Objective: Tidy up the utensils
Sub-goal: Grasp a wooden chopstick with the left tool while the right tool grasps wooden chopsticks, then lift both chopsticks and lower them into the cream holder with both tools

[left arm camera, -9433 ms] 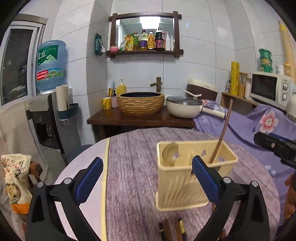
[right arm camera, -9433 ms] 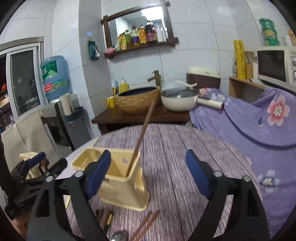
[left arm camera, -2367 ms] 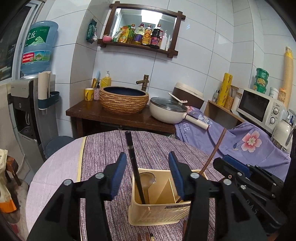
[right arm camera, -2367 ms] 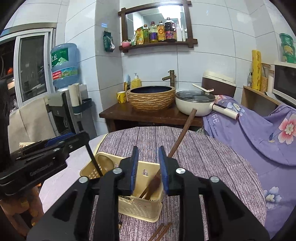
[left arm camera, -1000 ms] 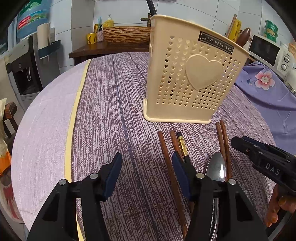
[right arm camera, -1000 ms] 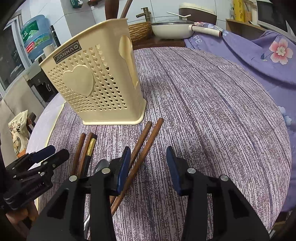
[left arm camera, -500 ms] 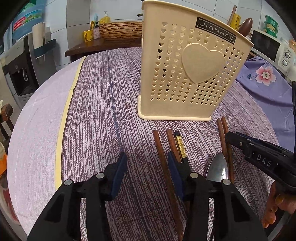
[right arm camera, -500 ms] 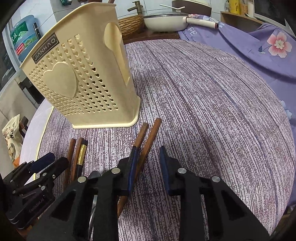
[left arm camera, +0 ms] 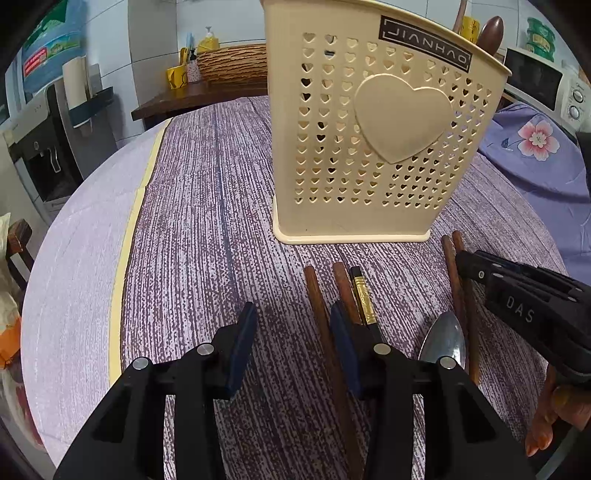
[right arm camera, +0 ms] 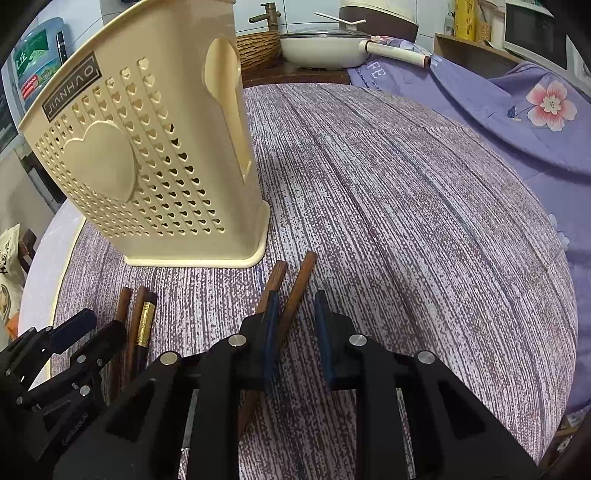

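Nearest in the left wrist view, the left gripper (left arm camera: 291, 325) sits low over the table with its jaws partly open and nothing between them; its right pad lies over the near stretch of a brown chopstick (left arm camera: 317, 295). Just right of that stick lie a second brown chopstick (left arm camera: 343, 288) and a black chopstick with a gold band (left arm camera: 362, 299), side by side and pointing toward the holder. Further right rests a metal spoon (left arm camera: 443, 338), bowl up, with two more brown chopsticks (left arm camera: 456, 280) beside it. In the right wrist view, the right gripper (right arm camera: 295, 317) is also down at the cloth, its jaws narrowly open and straddling the right-hand stick of that pair (right arm camera: 297, 291); whether the pads actually press on it I cannot tell, and the other stick (right arm camera: 275, 278) lies just outside the left pad. All these utensils lie on the purple striped tablecloth (left arm camera: 207, 206). Just beyond their tips stands the cream utensil holder (left arm camera: 373, 147), upright, pierced with small hearts and bearing one large raised heart, with a dark spoon end (left arm camera: 490, 33) showing above its rim. Farther off, past the round table, are a woven basin (right arm camera: 258, 46), a white pan (right arm camera: 321, 48), a flowered purple cover (right arm camera: 517, 110), a microwave (left arm camera: 543, 85) and a water bottle (left arm camera: 48, 55).
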`<action>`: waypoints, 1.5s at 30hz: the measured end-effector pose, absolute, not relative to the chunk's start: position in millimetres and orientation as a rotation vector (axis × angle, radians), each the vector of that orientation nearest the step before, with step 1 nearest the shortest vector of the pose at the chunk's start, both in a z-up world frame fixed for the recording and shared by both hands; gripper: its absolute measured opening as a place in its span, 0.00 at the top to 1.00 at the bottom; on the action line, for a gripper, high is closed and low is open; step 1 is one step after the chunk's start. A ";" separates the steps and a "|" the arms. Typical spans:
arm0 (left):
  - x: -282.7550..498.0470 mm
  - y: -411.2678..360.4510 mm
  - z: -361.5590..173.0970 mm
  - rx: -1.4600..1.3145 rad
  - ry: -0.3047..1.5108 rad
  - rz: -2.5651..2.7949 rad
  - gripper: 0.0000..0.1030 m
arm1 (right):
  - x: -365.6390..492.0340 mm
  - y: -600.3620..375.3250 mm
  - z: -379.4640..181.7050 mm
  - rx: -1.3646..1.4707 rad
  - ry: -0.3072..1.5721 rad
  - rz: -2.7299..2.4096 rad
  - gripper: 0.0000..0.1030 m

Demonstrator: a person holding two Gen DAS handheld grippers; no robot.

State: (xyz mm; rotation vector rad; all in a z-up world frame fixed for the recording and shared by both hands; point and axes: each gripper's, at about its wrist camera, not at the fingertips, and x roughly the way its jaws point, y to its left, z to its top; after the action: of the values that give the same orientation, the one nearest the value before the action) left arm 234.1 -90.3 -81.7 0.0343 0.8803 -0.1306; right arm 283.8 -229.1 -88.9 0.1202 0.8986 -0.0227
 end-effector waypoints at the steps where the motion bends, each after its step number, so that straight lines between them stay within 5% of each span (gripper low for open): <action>1: 234.6 -90.8 -82.0 0.042 0.881 -0.127 0.61 | 286.1 -228.2 -88.9 0.112 0.898 -0.030 0.81; 20: 240.5 -104.2 -82.6 0.072 0.883 -0.123 0.91 | 295.2 -226.9 -90.1 0.122 0.884 -0.054 0.89; 34: 247.9 -84.2 -76.8 -0.065 0.869 -0.173 0.92 | 292.8 -247.7 -83.2 0.278 0.856 0.039 0.91; 45: 216.0 -68.5 -23.5 -0.178 0.728 -0.240 0.92 | 252.2 -258.2 -25.5 0.301 0.678 0.166 0.91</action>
State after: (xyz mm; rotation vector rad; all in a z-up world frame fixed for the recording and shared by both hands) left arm 216.0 -68.5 -23.5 -0.1777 0.7285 -0.2402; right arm 252.2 -258.2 -25.5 0.3008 0.6777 0.1663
